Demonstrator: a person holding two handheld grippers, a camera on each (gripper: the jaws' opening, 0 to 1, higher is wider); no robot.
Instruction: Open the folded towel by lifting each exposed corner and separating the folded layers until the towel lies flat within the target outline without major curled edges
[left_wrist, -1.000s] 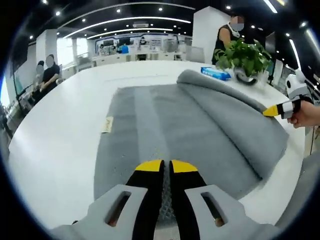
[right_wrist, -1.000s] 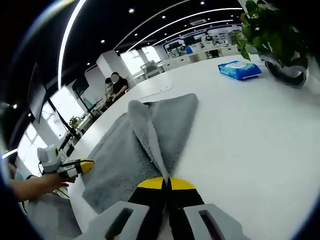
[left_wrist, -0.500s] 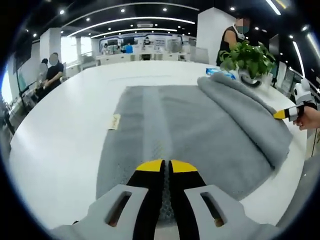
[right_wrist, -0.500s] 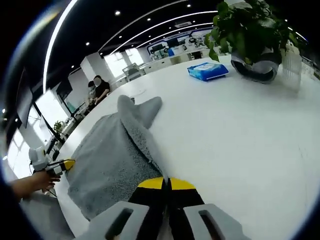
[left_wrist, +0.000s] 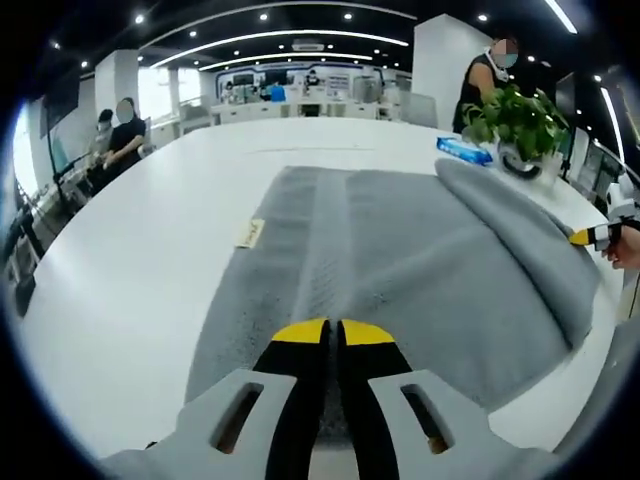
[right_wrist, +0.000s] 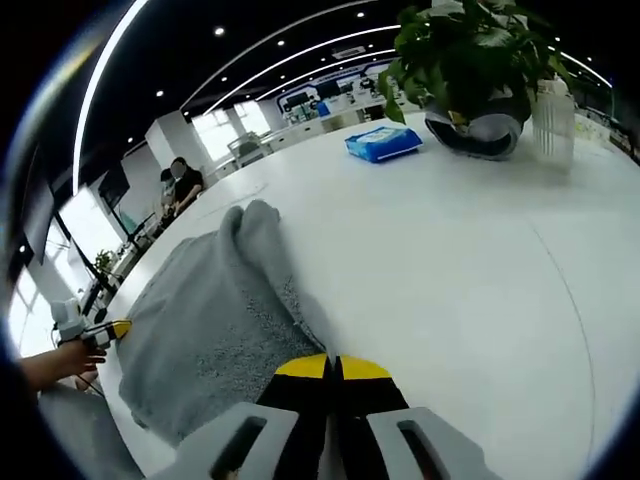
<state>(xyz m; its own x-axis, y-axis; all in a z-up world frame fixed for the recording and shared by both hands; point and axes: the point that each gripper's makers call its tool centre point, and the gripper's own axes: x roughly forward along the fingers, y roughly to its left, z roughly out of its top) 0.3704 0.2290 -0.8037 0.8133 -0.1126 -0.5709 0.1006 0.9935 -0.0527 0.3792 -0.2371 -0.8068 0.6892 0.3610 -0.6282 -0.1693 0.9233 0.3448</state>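
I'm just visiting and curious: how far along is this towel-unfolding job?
Partly done. Most of the grey towel already lies spread on the white table. In hand: the left gripper and right gripper are each shut on a towel edge, with one folded flap raised along the towel's far side. Left: laying that flap flat and smoothing the edges.

Ahead of your right tool, a potted plant (right_wrist: 465, 60) on the white table (right_wrist: 480, 270), a blue packet (right_wrist: 382, 143) beside it, a clear bottle (right_wrist: 553, 115) to its right, seated people (left_wrist: 118, 140) far off.
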